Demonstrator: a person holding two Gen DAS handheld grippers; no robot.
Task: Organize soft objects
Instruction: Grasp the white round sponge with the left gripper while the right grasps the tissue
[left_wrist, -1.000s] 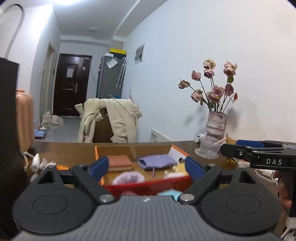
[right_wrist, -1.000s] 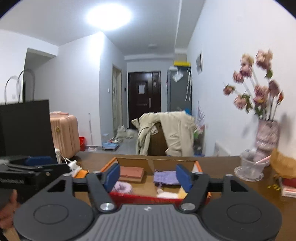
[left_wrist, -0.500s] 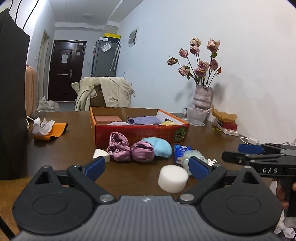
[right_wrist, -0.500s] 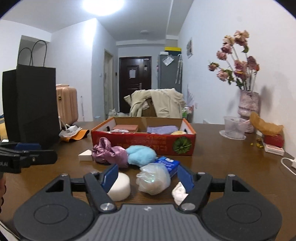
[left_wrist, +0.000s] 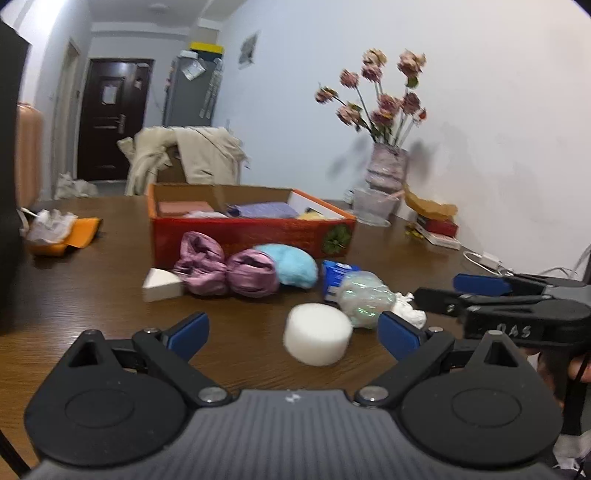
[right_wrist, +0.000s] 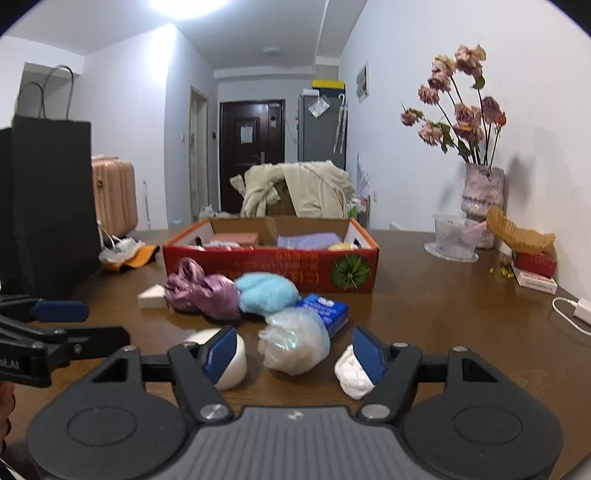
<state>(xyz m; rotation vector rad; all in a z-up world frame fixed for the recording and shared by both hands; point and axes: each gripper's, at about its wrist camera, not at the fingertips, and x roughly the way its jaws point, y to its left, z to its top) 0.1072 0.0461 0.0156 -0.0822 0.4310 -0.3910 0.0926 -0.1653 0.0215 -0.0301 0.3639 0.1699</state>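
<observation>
Since 0.5 s ago: both grippers nearer pile | left gripper (left_wrist: 291, 330) jaws apart, empty; white foam puck (left_wrist: 317, 339) between them, flat face up | right gripper (right_wrist: 294, 350) jaws apart around clear bag bundle (right_wrist: 294, 341), long axis unclear

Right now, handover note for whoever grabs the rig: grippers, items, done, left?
Left gripper: open, empty, low over the table, round white sponge just ahead between its fingers.
Right gripper: open, empty, facing the clear plastic bundle.
Red cardboard box already holds a purple cloth and a pink block.
Still on the table: sponge, bundle, white wad, blue fluffy ball, purple satin scrunchies, white wedge sponge, blue tissue pack.
</observation>
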